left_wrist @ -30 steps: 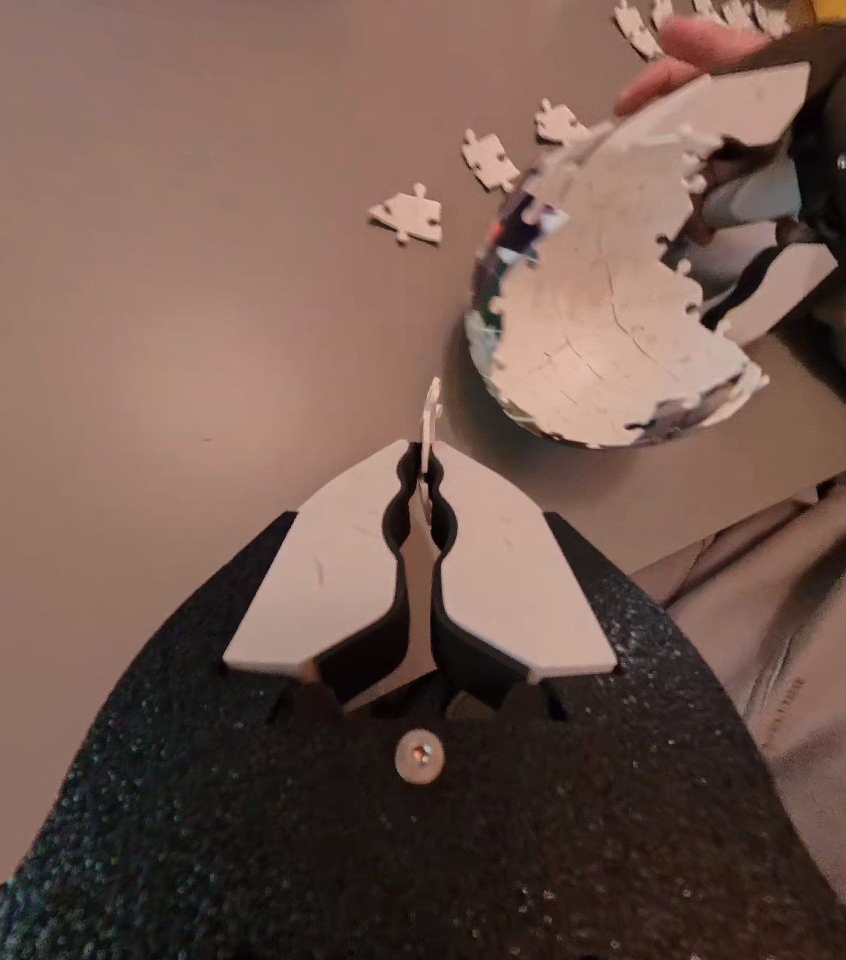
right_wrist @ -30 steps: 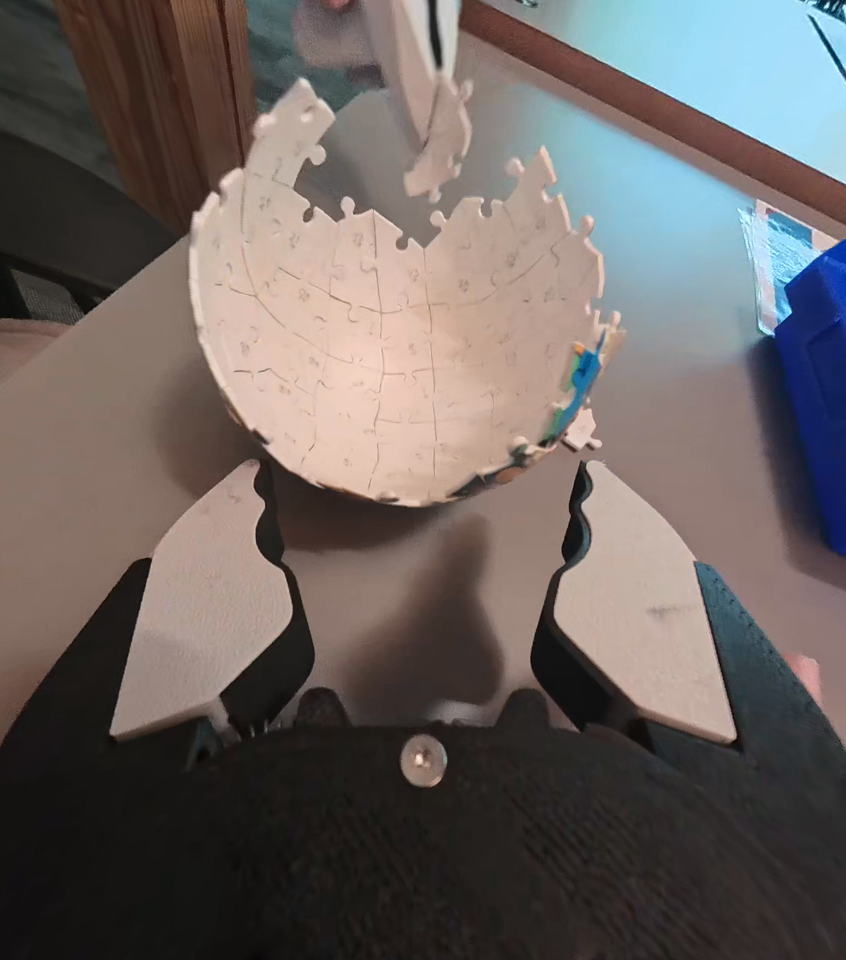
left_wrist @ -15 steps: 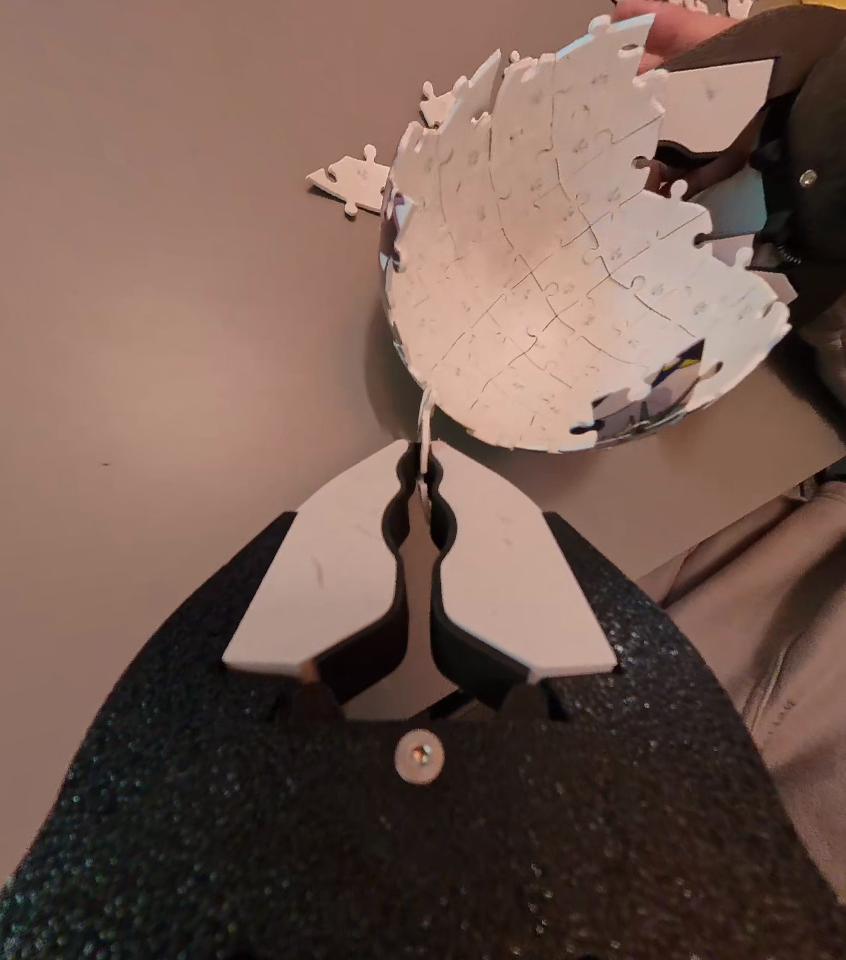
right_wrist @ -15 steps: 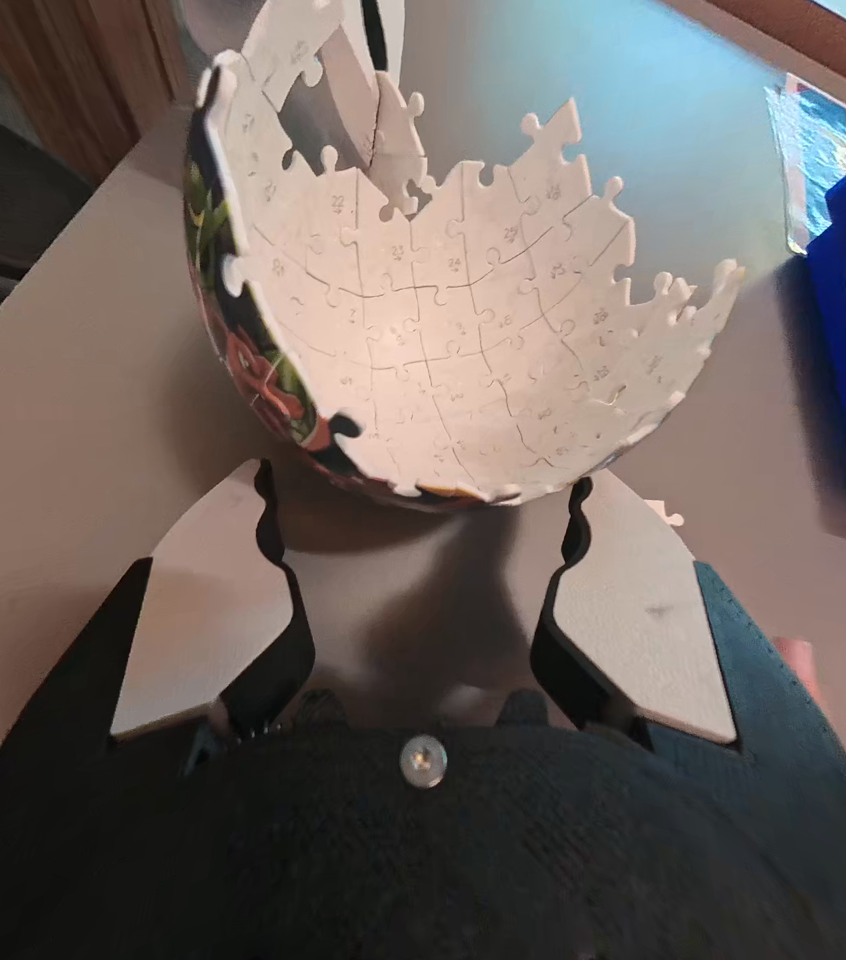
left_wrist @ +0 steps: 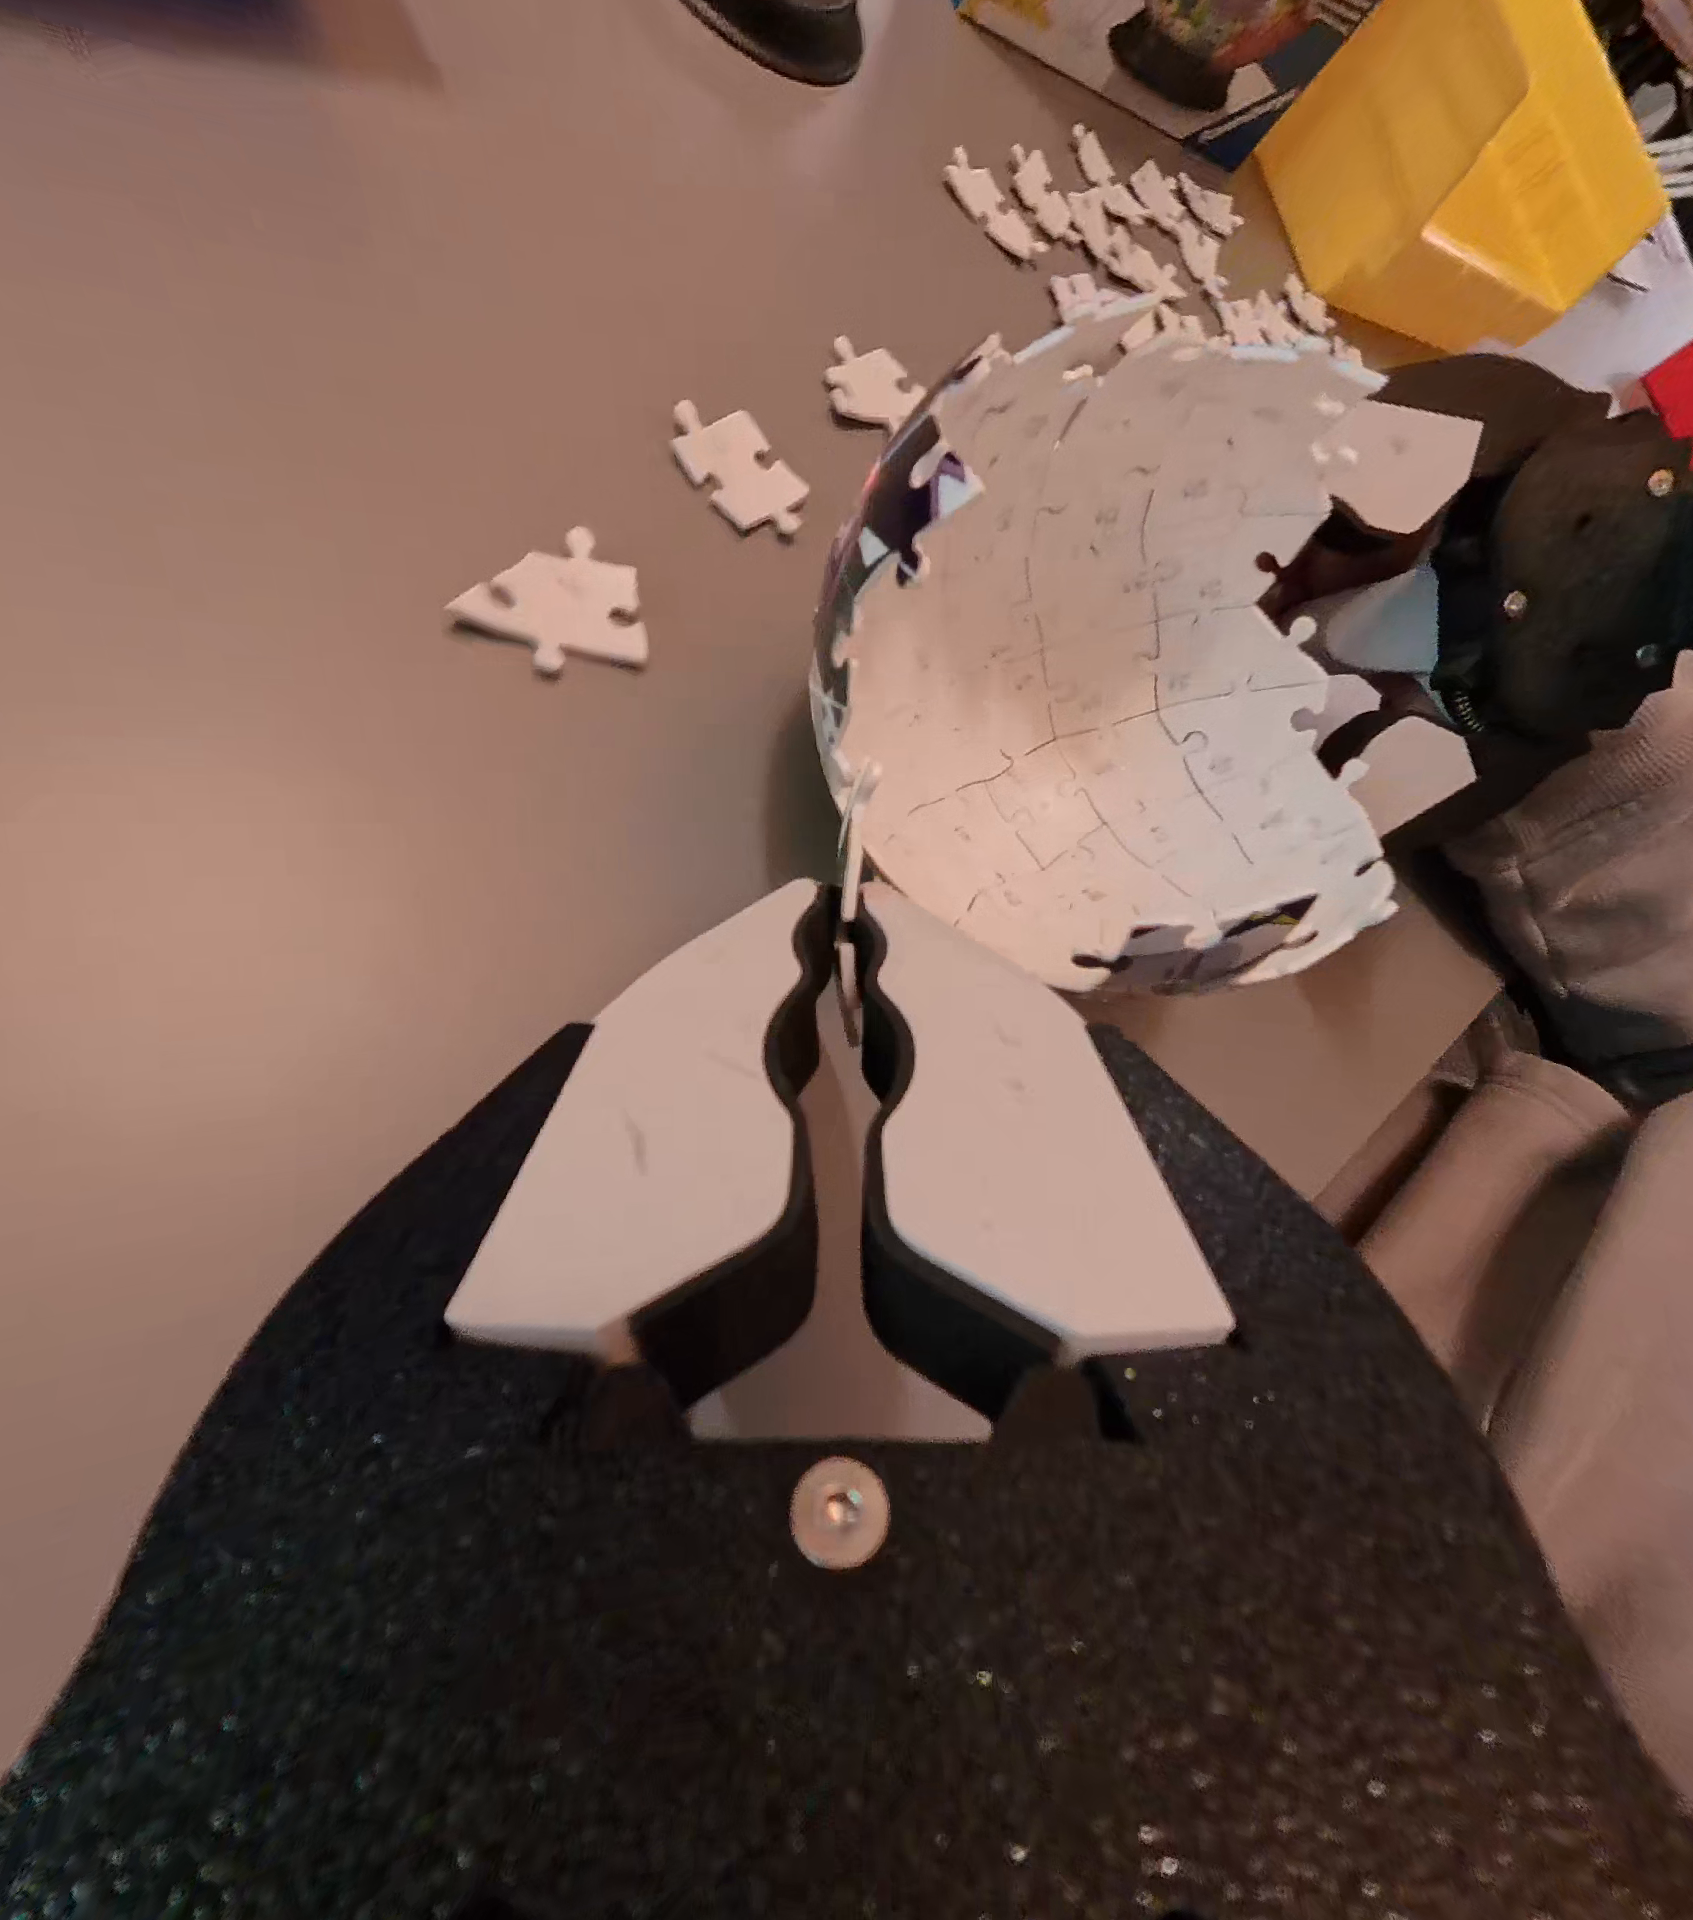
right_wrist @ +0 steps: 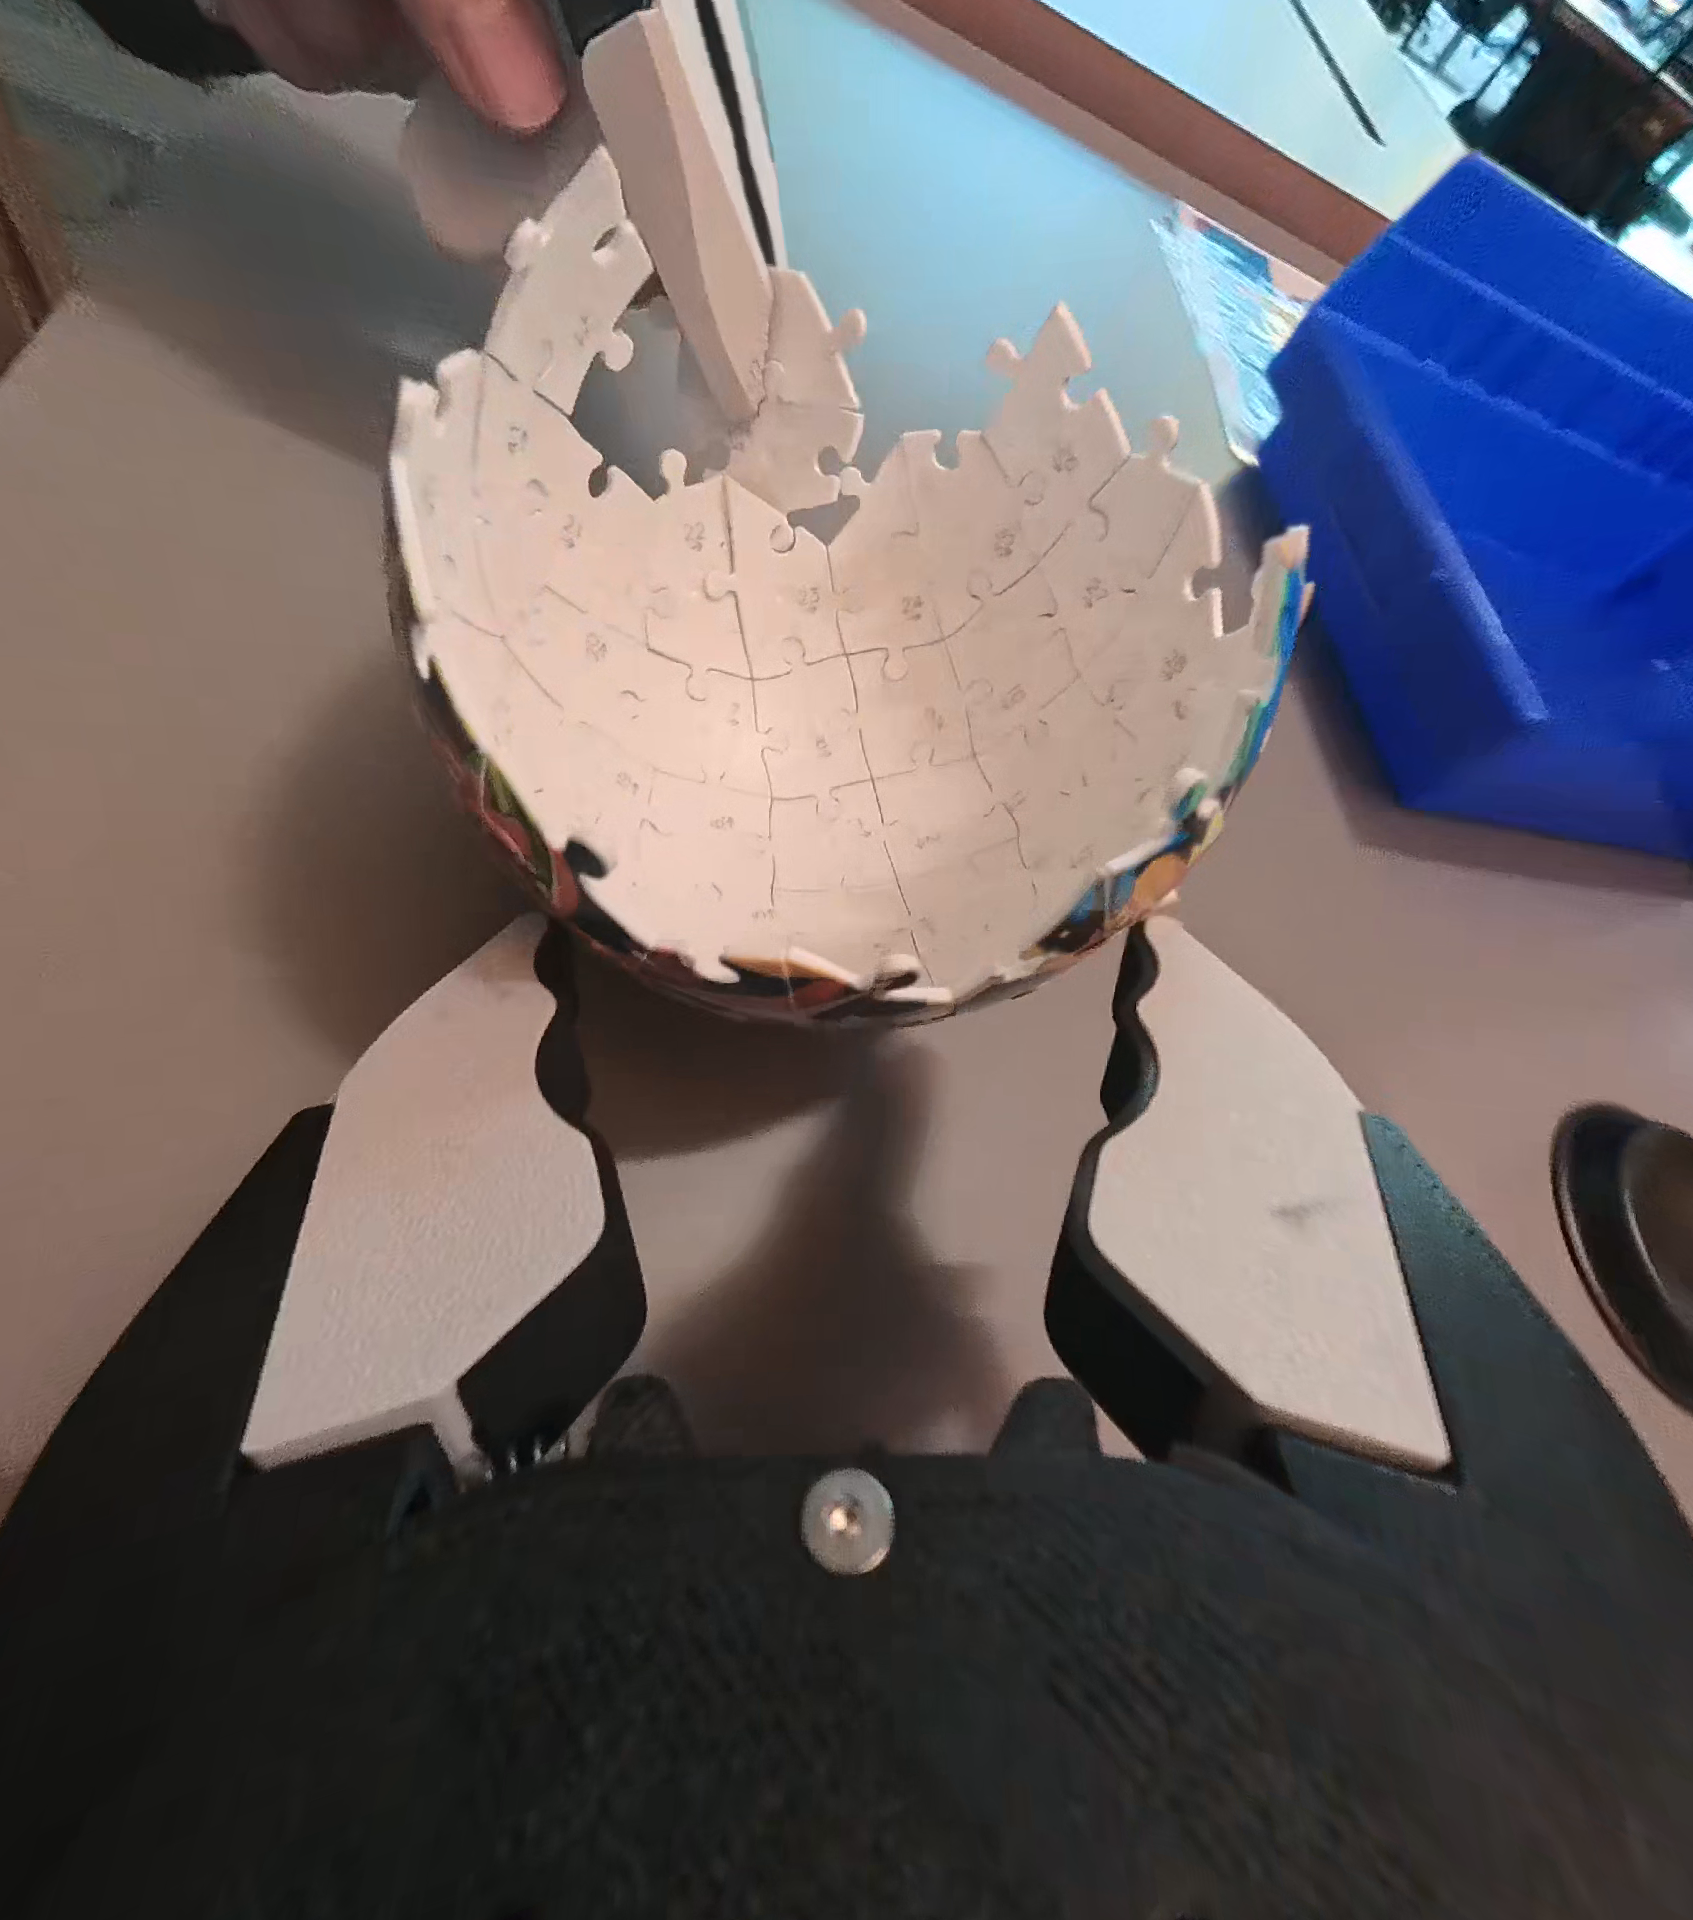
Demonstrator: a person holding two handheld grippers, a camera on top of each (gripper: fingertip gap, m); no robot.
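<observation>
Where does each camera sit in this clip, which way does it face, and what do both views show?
Left wrist view: on the left gripper, looking along its fingers, shut on a puzzle piece, toward the half-built puzzle ball; the right gripper and a sleeve show beyond.
Right wrist view: on the right gripper, open, its fingers flanking the ball's near side; the left gripper's finger and a fingertip show behind.
Shared: the ball, the grey table, both grippers.

Our left claw (left_wrist: pixel 850 914) has its fingers pressed nearly together, pinching something thin at the tips. Our right claw (right_wrist: pixel 847 951) is spread wide, fingers well apart, holding nothing between them.
</observation>
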